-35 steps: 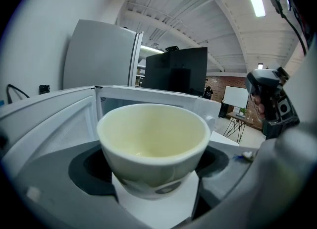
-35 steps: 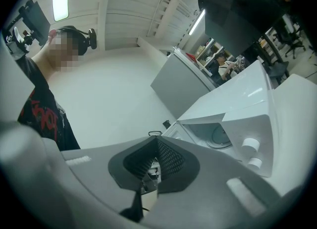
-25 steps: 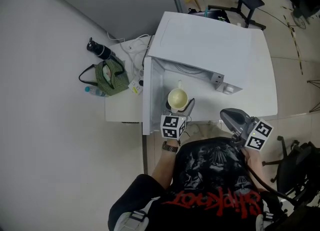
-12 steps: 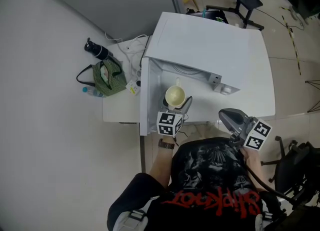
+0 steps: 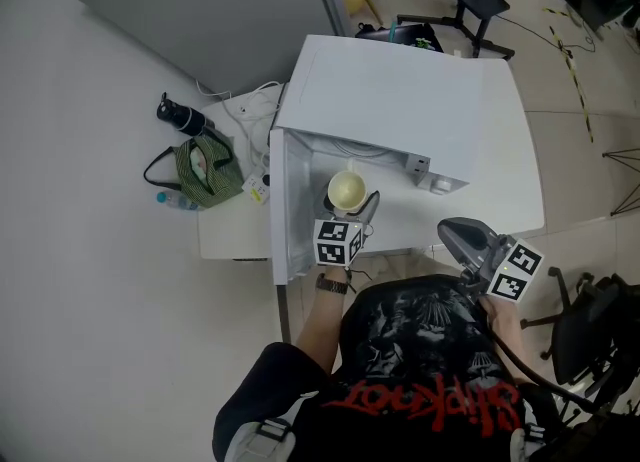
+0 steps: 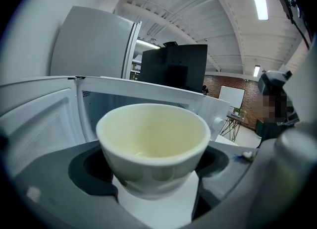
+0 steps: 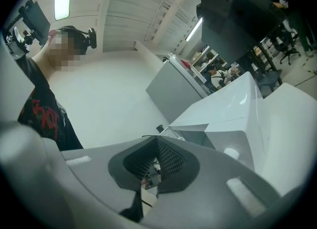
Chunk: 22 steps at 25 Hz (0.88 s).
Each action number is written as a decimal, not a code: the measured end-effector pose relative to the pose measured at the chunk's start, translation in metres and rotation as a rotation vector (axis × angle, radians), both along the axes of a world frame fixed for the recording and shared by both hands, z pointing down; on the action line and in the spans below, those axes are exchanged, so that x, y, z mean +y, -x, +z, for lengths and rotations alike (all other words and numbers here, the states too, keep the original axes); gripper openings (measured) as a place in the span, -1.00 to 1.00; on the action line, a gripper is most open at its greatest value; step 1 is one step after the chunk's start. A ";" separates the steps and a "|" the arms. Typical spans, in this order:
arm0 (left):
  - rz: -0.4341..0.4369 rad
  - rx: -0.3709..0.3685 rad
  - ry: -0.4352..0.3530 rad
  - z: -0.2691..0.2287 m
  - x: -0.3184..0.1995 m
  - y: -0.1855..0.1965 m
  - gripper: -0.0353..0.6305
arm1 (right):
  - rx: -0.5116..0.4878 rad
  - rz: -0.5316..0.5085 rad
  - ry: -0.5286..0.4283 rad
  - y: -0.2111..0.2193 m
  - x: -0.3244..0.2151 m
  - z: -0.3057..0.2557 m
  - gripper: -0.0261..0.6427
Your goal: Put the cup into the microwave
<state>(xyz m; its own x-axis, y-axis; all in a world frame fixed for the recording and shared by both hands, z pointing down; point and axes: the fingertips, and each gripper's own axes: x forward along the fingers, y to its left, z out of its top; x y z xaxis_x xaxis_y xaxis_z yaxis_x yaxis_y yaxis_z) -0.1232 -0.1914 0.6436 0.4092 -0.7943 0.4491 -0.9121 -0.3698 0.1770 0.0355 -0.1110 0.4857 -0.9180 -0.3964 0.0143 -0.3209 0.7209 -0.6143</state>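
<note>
Cup hovering at the microwave's open front.
The left gripper is grasping it upright, seemingly just inside the microwave's mouth; the right gripper is hanging clenched and empty near the microwave's front.

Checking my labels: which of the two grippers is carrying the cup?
The left gripper: its jaws clamp the cream cup at the open microwave. The right gripper is shut on nothing, off to the side.
</note>
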 end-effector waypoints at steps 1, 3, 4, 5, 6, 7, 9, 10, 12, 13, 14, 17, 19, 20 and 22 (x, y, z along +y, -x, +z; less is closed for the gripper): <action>0.002 -0.006 0.001 0.002 -0.004 -0.001 0.46 | 0.002 0.007 -0.002 -0.002 -0.001 0.000 -0.92; 0.000 -0.018 0.005 0.006 -0.014 -0.003 0.46 | 0.002 0.020 -0.005 -0.006 -0.004 -0.001 -0.92; -0.004 -0.025 0.009 0.009 -0.019 -0.004 0.46 | 0.001 0.026 -0.007 -0.007 -0.005 -0.002 -0.92; -0.007 -0.031 0.013 0.012 -0.024 -0.004 0.46 | 0.000 0.032 -0.009 -0.009 -0.006 -0.003 -0.92; -0.007 -0.033 0.019 0.016 -0.029 -0.005 0.46 | -0.001 0.038 -0.010 -0.011 -0.007 -0.004 -0.92; -0.004 -0.034 0.023 0.019 -0.035 -0.006 0.46 | 0.000 0.045 -0.012 -0.012 -0.008 -0.004 -0.92; 0.007 -0.036 0.034 0.027 -0.046 -0.009 0.46 | 0.003 0.058 -0.012 -0.016 -0.010 -0.004 -0.92; 0.012 -0.037 0.039 0.030 -0.051 -0.010 0.46 | 0.004 0.065 -0.011 -0.017 -0.011 -0.004 -0.92; 0.016 -0.041 0.046 0.037 -0.062 -0.010 0.46 | 0.002 0.079 -0.008 -0.020 -0.013 -0.003 -0.92; 0.017 -0.043 0.047 0.039 -0.067 -0.010 0.46 | 0.002 0.084 -0.007 -0.022 -0.014 -0.002 -0.92; 0.018 -0.044 0.047 0.042 -0.072 -0.010 0.46 | 0.003 0.090 -0.006 -0.023 -0.014 -0.002 -0.92; 0.024 -0.031 0.039 0.048 -0.089 -0.012 0.46 | 0.007 0.108 0.000 -0.027 -0.017 0.000 -0.92; 0.030 -0.027 0.032 0.051 -0.101 -0.014 0.46 | 0.009 0.123 0.004 -0.029 -0.020 0.001 -0.92; 0.035 -0.034 0.033 0.054 -0.108 -0.014 0.46 | 0.011 0.131 0.005 -0.030 -0.021 0.001 -0.92; 0.043 -0.051 0.042 0.061 -0.120 -0.014 0.46 | 0.013 0.148 0.005 -0.033 -0.022 0.001 -0.92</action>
